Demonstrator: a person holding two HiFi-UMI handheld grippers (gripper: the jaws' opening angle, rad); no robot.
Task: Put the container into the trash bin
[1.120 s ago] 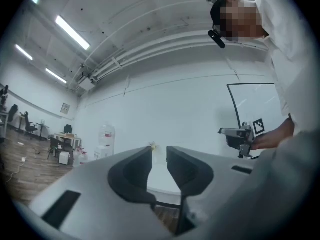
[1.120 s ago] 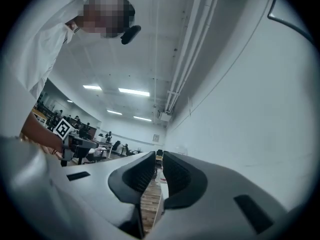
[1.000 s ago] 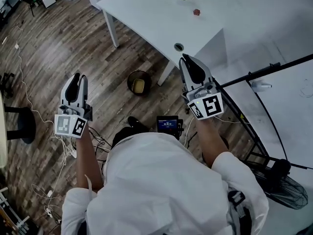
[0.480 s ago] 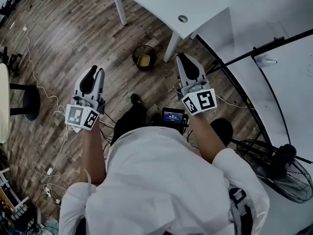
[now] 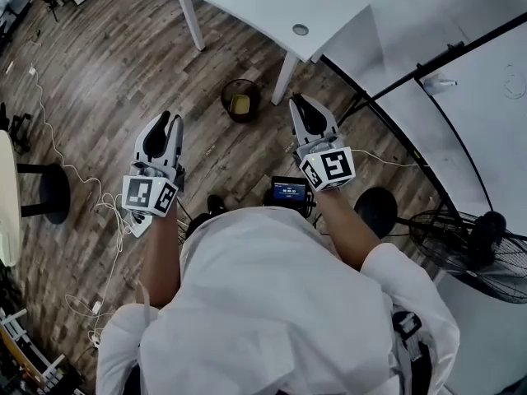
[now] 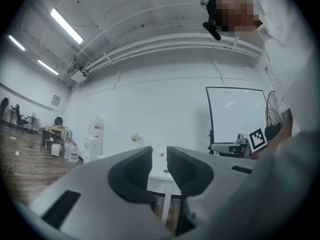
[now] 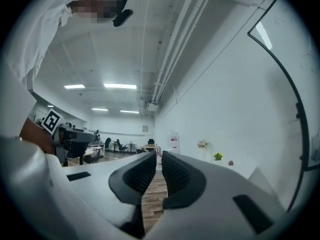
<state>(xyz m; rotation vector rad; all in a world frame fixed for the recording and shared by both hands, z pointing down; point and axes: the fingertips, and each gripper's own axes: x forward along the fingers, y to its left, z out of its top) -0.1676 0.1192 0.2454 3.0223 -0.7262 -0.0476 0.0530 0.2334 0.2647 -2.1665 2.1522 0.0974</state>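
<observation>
A small round black trash bin stands on the wood floor beside a leg of the white table. A yellowish container lies inside it. My left gripper is held level over the floor, left of and nearer than the bin, its jaws almost together and empty. My right gripper hovers just right of the bin, close to the table leg, shut with nothing between its fingers. In the left gripper view the left gripper shows a narrow slit. In the right gripper view the right gripper shows a thinner one.
A floor fan stands at the right, with a black stand's bars running across a whiteboard. At the left are a black stool and cables on the floor. A small screen hangs at the person's chest.
The table and bin have slid up the head view and look smaller. Both grippers have come nearer the body and each other. Both stay empty.
</observation>
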